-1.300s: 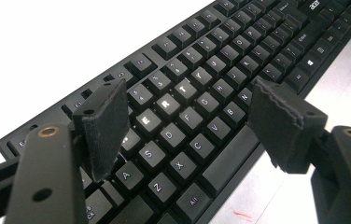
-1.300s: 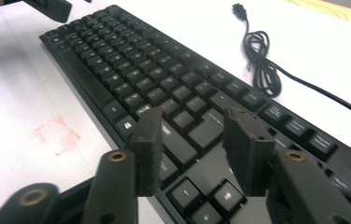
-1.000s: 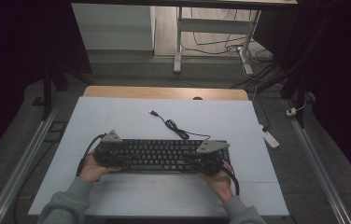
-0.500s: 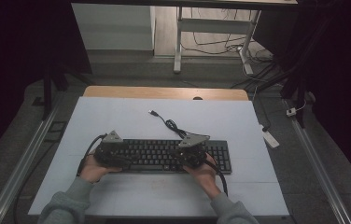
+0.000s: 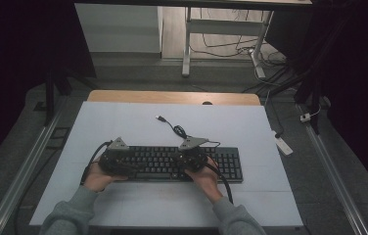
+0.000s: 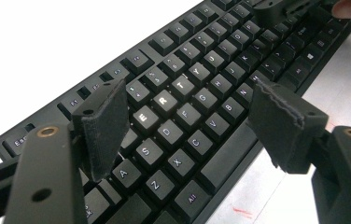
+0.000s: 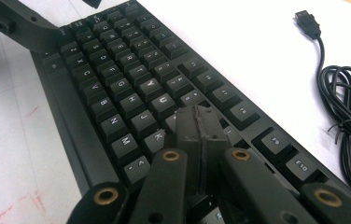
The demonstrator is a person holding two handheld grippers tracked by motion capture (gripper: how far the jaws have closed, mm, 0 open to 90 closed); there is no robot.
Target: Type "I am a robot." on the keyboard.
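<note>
Work in hand: pressing keys on the black keyboard (image 5: 172, 164) with the right tool.
Keyboard: lies flat on the white surface (image 5: 123, 127), near the person's edge, long axis running left to right across it.
Left tool (image 6: 197, 123): jaws wide apart, hovering over the keyboard's left end, above the letter rows; it holds nothing.
Right tool (image 7: 198, 126): jaws closed together into one point, empty, tip down among the keys just right of the middle letters; whether it touches a key I cannot tell.
Key relation: the keys lie directly under the right tip, so the next press looks like a short drop; the right hand (image 5: 204, 181) is nearer the centre keys.
Cable (image 5: 174, 129): coiled on the surface behind the keyboard, plug free.
</note>
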